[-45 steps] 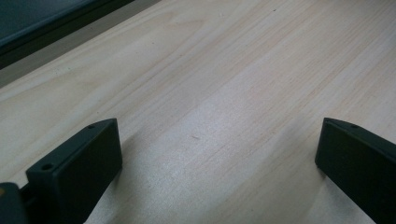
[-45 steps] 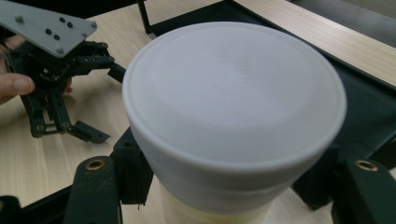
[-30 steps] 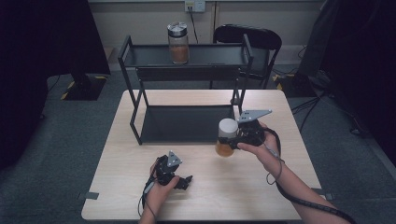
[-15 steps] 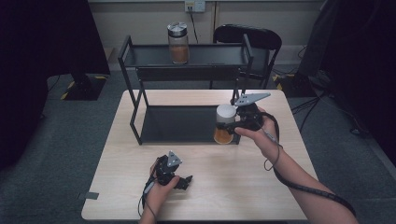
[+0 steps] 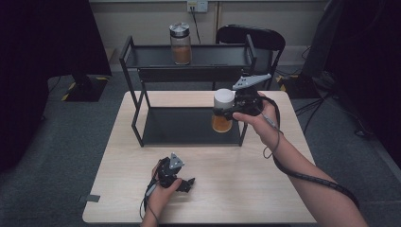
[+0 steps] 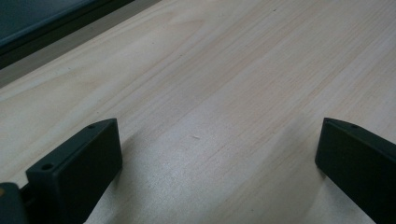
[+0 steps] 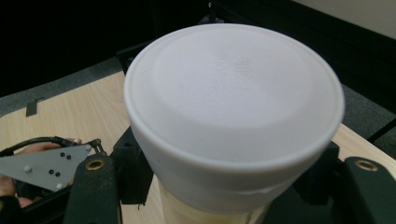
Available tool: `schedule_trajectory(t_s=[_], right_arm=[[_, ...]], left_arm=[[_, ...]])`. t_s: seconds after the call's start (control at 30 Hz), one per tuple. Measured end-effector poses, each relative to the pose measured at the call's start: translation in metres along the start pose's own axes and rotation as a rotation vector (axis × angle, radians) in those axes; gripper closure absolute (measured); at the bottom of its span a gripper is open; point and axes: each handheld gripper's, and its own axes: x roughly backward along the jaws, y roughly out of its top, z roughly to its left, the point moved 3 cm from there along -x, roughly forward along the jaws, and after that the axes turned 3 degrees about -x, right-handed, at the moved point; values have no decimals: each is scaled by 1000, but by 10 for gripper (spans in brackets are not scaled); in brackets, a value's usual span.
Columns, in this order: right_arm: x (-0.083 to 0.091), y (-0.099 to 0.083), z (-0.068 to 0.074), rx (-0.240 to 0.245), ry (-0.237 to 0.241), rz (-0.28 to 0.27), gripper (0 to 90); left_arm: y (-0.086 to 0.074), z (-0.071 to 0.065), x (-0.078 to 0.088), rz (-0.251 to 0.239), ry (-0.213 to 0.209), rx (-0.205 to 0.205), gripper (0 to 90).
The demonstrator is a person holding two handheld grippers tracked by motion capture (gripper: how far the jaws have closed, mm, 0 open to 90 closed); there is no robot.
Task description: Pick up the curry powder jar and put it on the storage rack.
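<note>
A: What is the right gripper doing?

B: Its jaws are clamping a jar just below the white lid. The jar is standing upright in the grip, with amber contents filling its lower part. It is hanging in the air over the right end of the rack's lower shelf, close to the front right post.

A: And in the right gripper view?

B: The lid is taking up most of the picture, with the black jaws pressing in on the jar's sides beneath it. The left gripper's grey plate is showing at the lower left, down on the table.

A: What about the left gripper?

B: It is resting low on the table near the front edge, well apart from the jar. Its jaws are standing wide open with nothing between them, just bare wood.

A: Anything else on the rack?

B: A second jar with a dark lid is sitting on the top shelf, towards the middle.
</note>
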Motion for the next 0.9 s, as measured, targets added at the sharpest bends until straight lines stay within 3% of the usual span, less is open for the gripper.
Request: schedule_trajectory(t_s=[0.13,0.67,0.9], right_arm=[[2,8,-5,-25,5,-15,350],[14,46,-14,-16,-49,-22,350],[20,61,-14,-19,-51,-35,350]], left_arm=[[0,0,0,1,-1,-1,0],[0,0,0,1,0,-1,0],[0,0,0,0,0,-1,0]])
